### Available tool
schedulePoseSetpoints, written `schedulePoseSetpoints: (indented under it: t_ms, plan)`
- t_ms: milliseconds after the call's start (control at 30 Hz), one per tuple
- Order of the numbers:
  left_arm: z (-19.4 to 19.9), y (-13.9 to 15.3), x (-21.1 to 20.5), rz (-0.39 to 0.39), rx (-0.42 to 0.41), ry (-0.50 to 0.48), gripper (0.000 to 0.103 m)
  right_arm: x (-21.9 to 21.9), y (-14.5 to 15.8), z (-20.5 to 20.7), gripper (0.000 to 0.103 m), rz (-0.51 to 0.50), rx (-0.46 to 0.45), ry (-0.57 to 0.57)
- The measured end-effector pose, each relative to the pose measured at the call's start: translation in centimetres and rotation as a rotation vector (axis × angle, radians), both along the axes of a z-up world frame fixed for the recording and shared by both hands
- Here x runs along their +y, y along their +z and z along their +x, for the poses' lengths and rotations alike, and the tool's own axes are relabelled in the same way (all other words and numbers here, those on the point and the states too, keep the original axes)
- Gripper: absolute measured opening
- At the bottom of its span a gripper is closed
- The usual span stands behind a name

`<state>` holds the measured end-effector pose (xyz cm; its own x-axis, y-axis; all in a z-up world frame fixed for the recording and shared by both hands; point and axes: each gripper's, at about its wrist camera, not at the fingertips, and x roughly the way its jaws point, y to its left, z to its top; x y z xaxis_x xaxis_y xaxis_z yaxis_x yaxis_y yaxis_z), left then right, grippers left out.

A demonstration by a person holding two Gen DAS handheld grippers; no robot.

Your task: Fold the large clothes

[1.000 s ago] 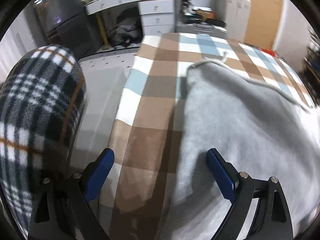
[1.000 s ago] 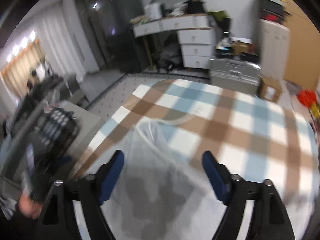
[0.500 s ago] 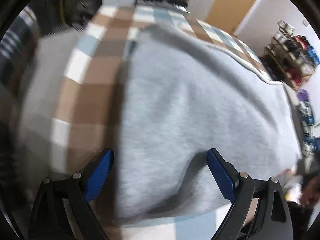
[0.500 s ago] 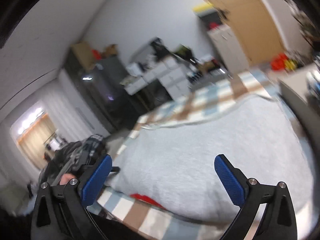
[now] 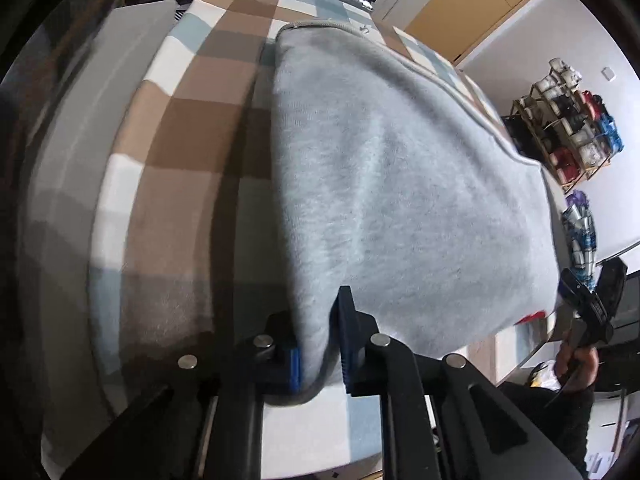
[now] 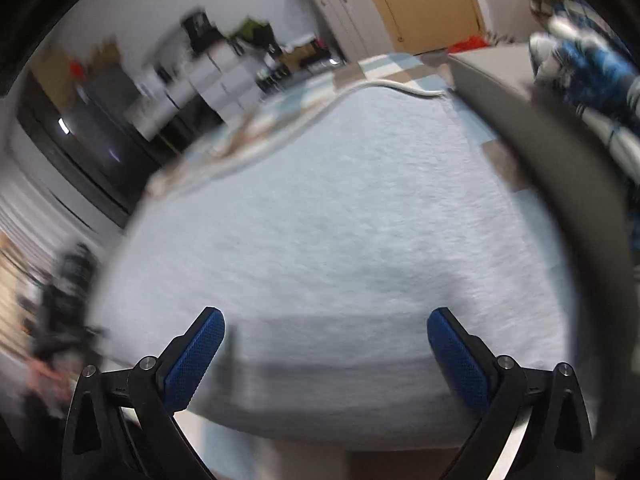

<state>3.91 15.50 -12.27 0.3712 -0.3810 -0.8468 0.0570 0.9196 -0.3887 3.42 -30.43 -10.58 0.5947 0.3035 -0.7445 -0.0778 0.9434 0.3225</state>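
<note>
Left claw (image 5: 320, 344): jaws are closing, and the near corner of the grey garment (image 5: 400, 184) is seen pinched between the blue pads.
Right claw (image 6: 326, 354): jaws are spread wide with nothing between them; it hovers over the near edge of the grey garment (image 6: 320, 216), and no pad is seen touching cloth.
Right claw, seen from the left: it is seen at the far right of the garment's near hem, held in a hand (image 5: 576, 356).
Grey garment: it is laid flat on the checked blanket (image 5: 192, 128), with the near hem just beside the blanket's near edge; a bound edge runs along the garment's far side.
Red patch (image 5: 532, 316): a small red area is noted just beyond the garment's near right corner; what it is cannot be told.
Beyond the garment: a shelf rack (image 5: 568, 128) is seen past its right side, white drawers (image 6: 212, 80) past its far side.
Step in hand (judged): the near hem is being taken at both corners, left corner first.
Next move (judged): the right claw would have to be lowered onto the near right corner and closed on it, so that the hem can be lifted level and carried toward the far edge.
</note>
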Motion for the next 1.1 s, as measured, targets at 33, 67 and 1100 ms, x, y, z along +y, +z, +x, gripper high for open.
schedulePoseSetpoints:
  t_ms: [33,67,1100]
  plan:
    - [-0.2,0.1,0.0,0.014,-0.001,-0.005,0.009,0.5,0.0,-0.2,0.101,-0.041,0.001,0.006]
    - [-0.9,0.2,-0.1,0.032,-0.007,-0.008,0.009,1.3,-0.1,-0.3,0.101,-0.106,0.007,0.006]
    - [3.5,3.3,-18.0,0.192,-0.17,-0.267,0.09,0.4,-0.4,-0.3,0.103,-0.305,0.018,-0.116]
